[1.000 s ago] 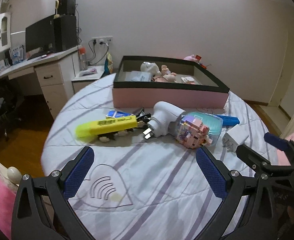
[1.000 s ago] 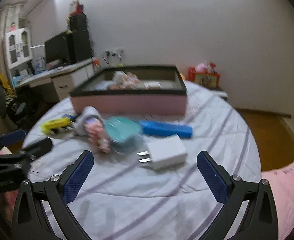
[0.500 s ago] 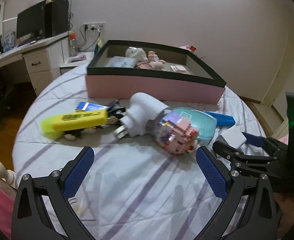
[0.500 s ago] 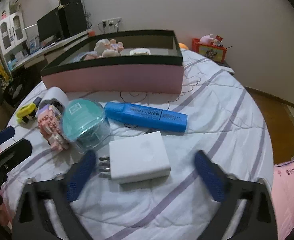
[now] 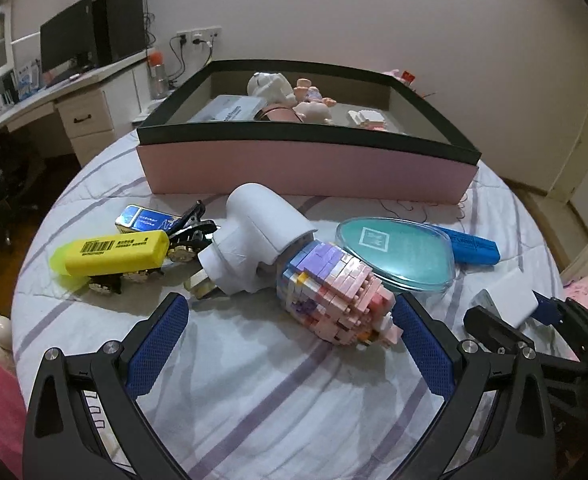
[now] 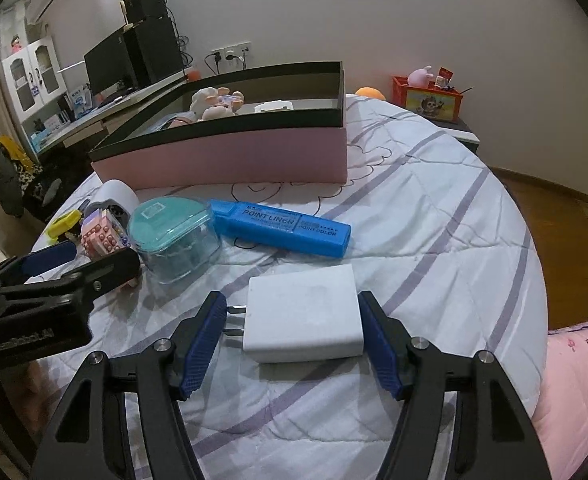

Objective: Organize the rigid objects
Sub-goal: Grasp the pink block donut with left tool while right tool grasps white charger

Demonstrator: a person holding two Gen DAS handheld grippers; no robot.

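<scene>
Closing around the white charger point(image 6: 304, 314) on the bedspread, the right gripper point(image 6: 291, 338) straddles it, pads not yet pressing; the left gripper point(image 5: 289, 344) hangs spread wide before the brick figure point(image 5: 336, 294), likely next for the pink box point(image 6: 229, 152).

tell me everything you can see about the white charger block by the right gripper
The white charger block is a flat, rounded-corner plastic brick lying flat on the striped bedsheet, its two metal prongs pointing left. It sits between the fingers of the right hand-held gripper, whose jaws are closing; the right pad looks against its side, the left near the prongs.

Right hand-held gripper point(image 6: 291, 312), black angular frame, blue ribbed pads point(image 6: 378, 344), silver screws, white lettering
</scene>
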